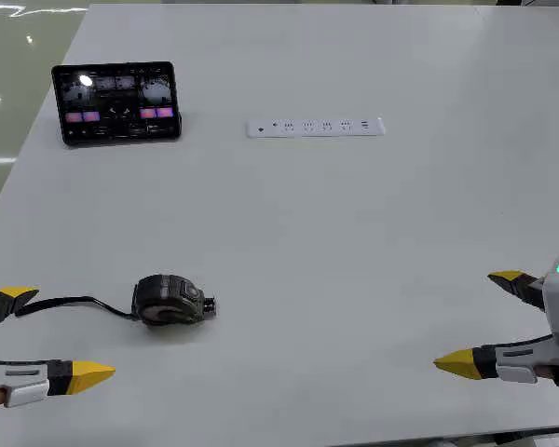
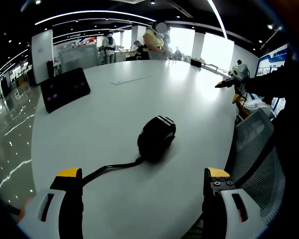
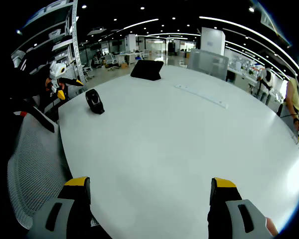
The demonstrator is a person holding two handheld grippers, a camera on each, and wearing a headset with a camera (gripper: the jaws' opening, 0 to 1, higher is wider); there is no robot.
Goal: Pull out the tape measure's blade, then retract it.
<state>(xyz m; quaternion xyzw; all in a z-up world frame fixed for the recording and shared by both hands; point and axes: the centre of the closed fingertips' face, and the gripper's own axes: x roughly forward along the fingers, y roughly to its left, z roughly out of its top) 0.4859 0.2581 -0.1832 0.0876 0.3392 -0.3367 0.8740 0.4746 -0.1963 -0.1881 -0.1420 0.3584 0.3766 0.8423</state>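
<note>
Head view: both tongs are cut off by the frame edges, so only the yellow-tipped jaws and part of each body show. The tablet [image 1: 116, 102] screen is lit, its contents too small to read. A small dark nub sits on the right side of the tape measure [image 1: 170, 300] – cannot tell what it is.

Left gripper [image 1: 56, 333]: jaws spread wide, holding nothing, touching nothing. The tape measure's black strap [image 1: 74, 304] runs from the case toward the gap between the jaws.

Right gripper [image 1: 480, 319]: jaws equally wide apart, empty, above bare table [image 1: 354, 233] – well apart from the tape measure.

The tape measure lies on the table near the front-left, just ahead of the left gripper. A white power strip [image 1: 315, 128] lies farther back, beside the tablet.
</note>
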